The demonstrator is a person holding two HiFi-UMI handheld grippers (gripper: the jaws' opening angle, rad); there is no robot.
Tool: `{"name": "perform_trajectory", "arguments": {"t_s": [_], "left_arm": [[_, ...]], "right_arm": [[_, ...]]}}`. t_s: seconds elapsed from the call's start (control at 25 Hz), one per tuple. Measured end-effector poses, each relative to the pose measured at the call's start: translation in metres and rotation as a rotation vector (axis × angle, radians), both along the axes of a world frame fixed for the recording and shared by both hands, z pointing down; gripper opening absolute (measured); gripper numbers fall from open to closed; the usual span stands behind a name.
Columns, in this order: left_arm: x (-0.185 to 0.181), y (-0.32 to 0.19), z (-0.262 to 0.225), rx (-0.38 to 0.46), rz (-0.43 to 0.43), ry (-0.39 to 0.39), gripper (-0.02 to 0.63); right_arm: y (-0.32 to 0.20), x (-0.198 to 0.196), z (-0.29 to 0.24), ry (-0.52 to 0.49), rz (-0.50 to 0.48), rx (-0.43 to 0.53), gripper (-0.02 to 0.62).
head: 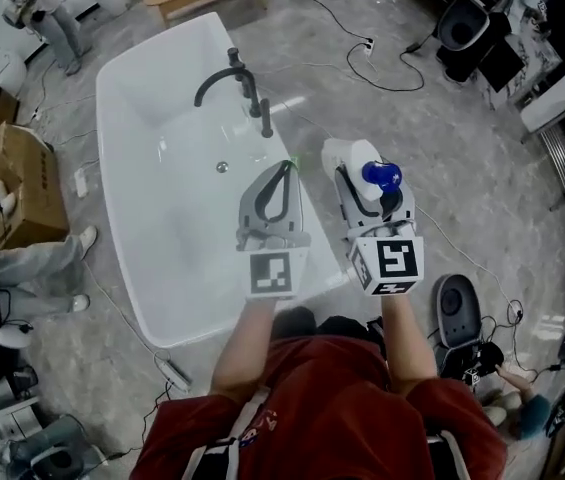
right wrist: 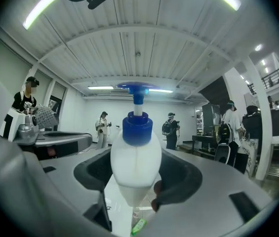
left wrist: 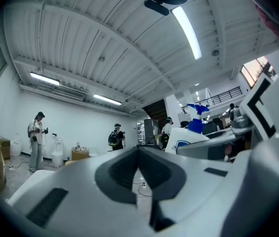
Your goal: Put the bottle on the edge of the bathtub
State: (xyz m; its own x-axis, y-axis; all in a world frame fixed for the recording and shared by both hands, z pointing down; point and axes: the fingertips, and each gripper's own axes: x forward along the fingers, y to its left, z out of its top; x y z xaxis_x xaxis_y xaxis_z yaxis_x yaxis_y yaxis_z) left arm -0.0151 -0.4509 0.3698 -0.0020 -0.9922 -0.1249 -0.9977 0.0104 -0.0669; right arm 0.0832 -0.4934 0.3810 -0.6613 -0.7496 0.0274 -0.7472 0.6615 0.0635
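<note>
My right claw pinches the one white bottle, centre frame; my left claw is pressed together, empty. One bathtub fills the head view's upper left.

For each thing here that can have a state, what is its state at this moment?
bottle: gripped, held in the air, not yet on the bathtub edge, pump cap on.
right gripper: shut on the bottle.
left gripper: jaws together, nothing between them.
bathtub: no water in it.
faucet: no water running.
</note>
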Motion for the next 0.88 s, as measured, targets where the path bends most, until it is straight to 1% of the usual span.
{"name": "perform_trajectory", "arguments": {"t_s": [0.24, 0.4, 0.56, 0.72, 0.88], "left_arm": [[-0.028, -0.001, -0.002, 0.0, -0.1, 0.006, 0.017], [-0.042, -0.011, 0.0, -0.007, -0.169, 0.016, 0.017], [-0.057, -0.029, 0.005, -0.019, -0.26, -0.006, 0.017], [-0.071, -0.054, 0.004, -0.02, -0.328, 0.023, 0.017], [-0.082, -0.076, 0.009, -0.015, -0.386, 0.025, 0.017]], "right_arm": [[-0.013, -0.034, 0.001, 0.004, -0.097, -0.003, 0.271], [-0.032, -0.05, 0.006, 0.005, -0.159, -0.012, 0.27], [-0.059, -0.069, 0.016, 0.01, -0.242, -0.029, 0.272], [-0.088, -0.088, 0.027, 0.028, -0.301, -0.056, 0.27], [-0.113, -0.101, 0.041, 0.051, -0.357, -0.075, 0.27]]}}
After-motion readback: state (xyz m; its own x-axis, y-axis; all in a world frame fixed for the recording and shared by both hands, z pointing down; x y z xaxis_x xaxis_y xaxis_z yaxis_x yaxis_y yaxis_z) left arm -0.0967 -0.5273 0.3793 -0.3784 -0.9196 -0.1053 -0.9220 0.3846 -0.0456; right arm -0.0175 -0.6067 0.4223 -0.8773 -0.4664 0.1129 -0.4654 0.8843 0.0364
